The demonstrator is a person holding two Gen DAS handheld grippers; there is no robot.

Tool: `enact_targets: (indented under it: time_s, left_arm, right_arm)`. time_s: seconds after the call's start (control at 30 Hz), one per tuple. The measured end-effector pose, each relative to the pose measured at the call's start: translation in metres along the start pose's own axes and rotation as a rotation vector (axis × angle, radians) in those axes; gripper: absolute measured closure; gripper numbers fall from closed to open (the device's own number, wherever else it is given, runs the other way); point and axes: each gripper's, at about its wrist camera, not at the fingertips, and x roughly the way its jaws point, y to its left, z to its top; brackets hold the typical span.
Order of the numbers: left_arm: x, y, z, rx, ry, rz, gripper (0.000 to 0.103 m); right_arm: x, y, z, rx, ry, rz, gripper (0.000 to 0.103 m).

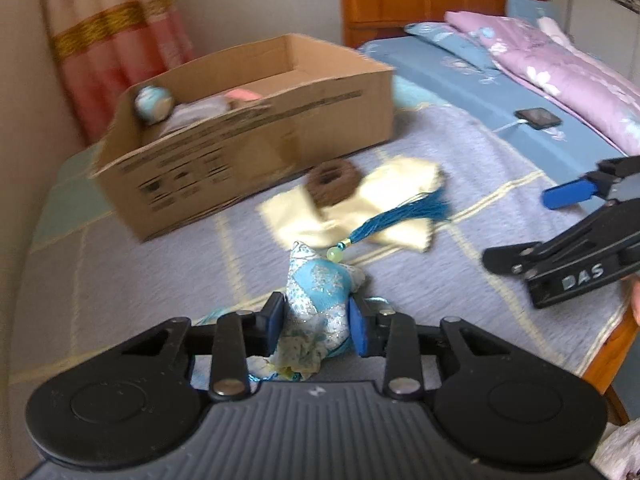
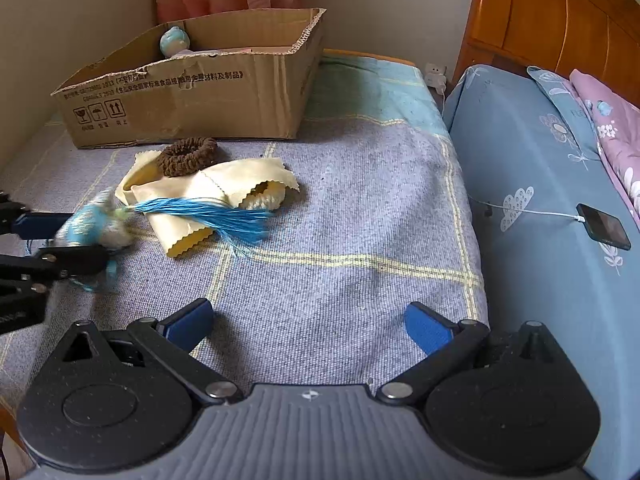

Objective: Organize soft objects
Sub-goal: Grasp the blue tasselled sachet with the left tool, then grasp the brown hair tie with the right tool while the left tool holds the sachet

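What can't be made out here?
- Cardboard box contents: near wall hides all but a doll head; smeared in the left wrist view.
- Blue sachet: lower part hidden behind the left gripper; motion-blurred in the right wrist view.
- Yellow cloth: what's tucked inside is mostly covered.
- Phone screen: dark, unreadable.

bed with grey-blue checked cover, carrying a cardboard box, a cream cloth, a phone and pillows.
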Motion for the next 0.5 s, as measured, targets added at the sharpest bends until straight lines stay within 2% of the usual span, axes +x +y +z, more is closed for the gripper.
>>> enact_targets:
  time_s: [0.17, 0.23, 0.33, 0.5]
  left_arm:
    - [-0.003, 0.032, -0.010, -0.139, 0.051, 0.111, 0.070]
    - [-0.005, 0.037, -0.013, -0.163, 0.049, 0.104, 0.065]
    - [-0.005, 0.033, -0.014, -0.132, 0.047, 0.110, 0.062]
    - [-0.001, 0.036, -0.011, -0.163, 0.035, 0.083, 0.060]
  right_arm:
    - [-0.001, 0.001, -0.004, -0.004, -0.023, -0.002, 0.000]
    - [-0.002, 0.001, -0.005, -0.004, -0.030, -0.002, 0.000]
    - [-0.003, 0.002, -0.005, -0.005, -0.023, -0.004, 0.000]
    - [-0.004, 0.002, -0.003, -0.014, -0.012, 0.003, 0.000]
